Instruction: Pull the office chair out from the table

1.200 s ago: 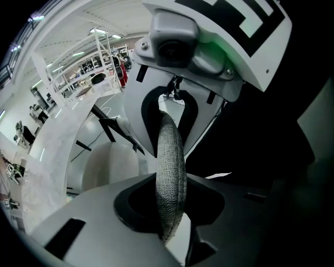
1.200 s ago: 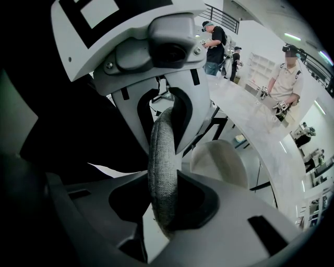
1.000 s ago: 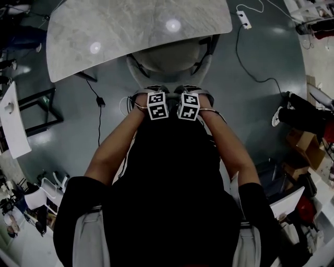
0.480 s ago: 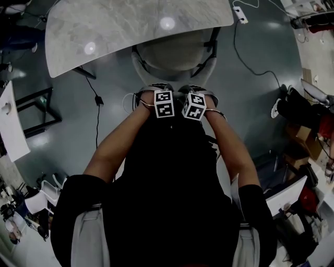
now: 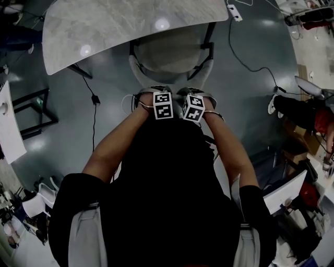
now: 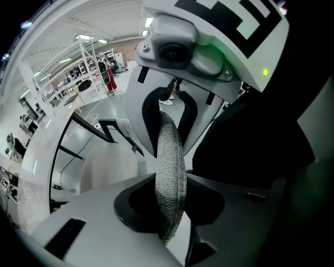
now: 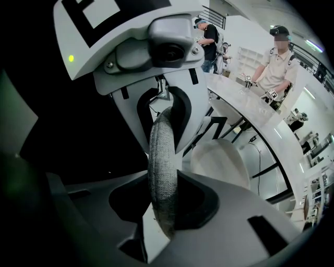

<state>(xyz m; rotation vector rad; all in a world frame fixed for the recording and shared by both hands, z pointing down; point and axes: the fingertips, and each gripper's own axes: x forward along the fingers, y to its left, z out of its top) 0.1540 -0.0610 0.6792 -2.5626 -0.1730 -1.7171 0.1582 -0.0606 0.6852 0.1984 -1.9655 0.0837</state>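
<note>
A dark, glossy floor [image 5: 250,104] spreads beneath a pale marble counter [image 5: 120,26] in the head view. A black cable [image 5: 94,117] trails across the floor and a power strip [image 5: 233,11] lies near the counter's far corner. The office chair [image 5: 169,55] stands at the counter's near edge. The far part of its seat is tucked under the top, a black armrest sits on each side, and the backrest faces the person.

From above, the left tool [image 5: 154,96] and the right tool [image 5: 195,96] sit side by side at the top of the backrest. Their marker cubes [image 5: 163,105] cover the jaws, so this view does not show the grip.

The gripper views show it. In the left gripper view the jaws stand narrow, pressed on both flanks of the backrest's grey woven rim [image 6: 171,167], and the right tool is clamped on the same rim just ahead. Behind them is a bright hall with shelving racks [image 6: 88,62], which the head view does not show.

The right gripper view shows the same from the other side, with its jaws closed narrowly on the woven rim and the left tool gripping beside it. Only this view shows the chair's pale seat [image 7: 219,159] from behind and a person in a light shirt [image 7: 271,65] at a long white bench beyond.
</note>
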